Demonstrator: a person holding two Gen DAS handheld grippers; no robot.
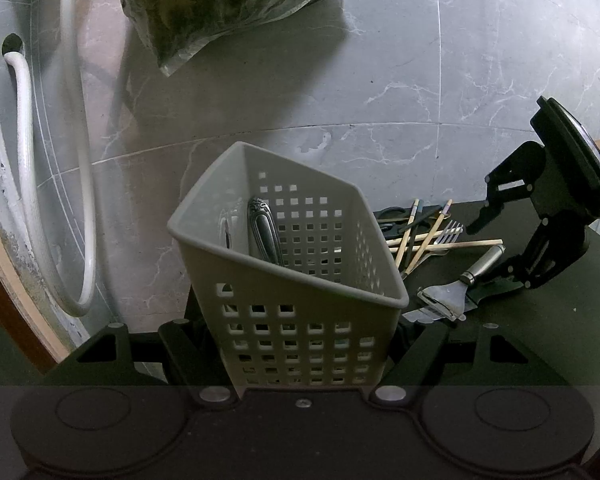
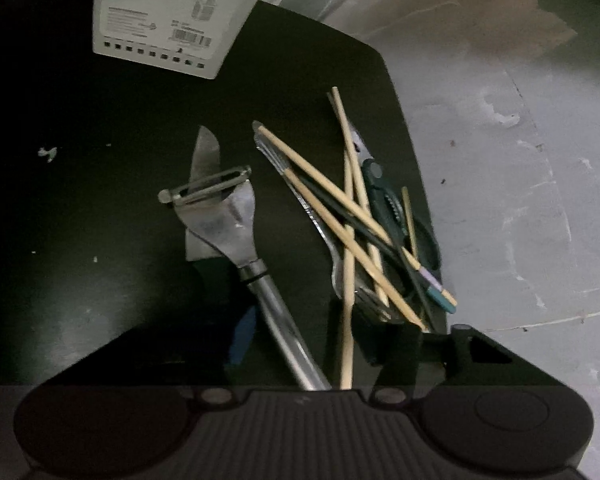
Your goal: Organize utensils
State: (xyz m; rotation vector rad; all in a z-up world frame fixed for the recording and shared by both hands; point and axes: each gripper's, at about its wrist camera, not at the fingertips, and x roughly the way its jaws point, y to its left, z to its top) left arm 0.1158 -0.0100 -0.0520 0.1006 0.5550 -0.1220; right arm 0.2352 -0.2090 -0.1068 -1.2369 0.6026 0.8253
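My left gripper is shut on a grey perforated basket, held tilted above the table's edge. A silver utensil handle stands inside it. In the right wrist view the basket shows its labelled underside at the top. On the black table a metal peeler lies over a knife blade. Beside them, several chopsticks cross a fork and dark scissors. My right gripper points down with the peeler's handle and one chopstick between its open fingers.
The table's right edge drops to a grey marble-tiled floor. A white hose loops along the wall at the left. A plastic bag of dark greens lies on the floor beyond the basket.
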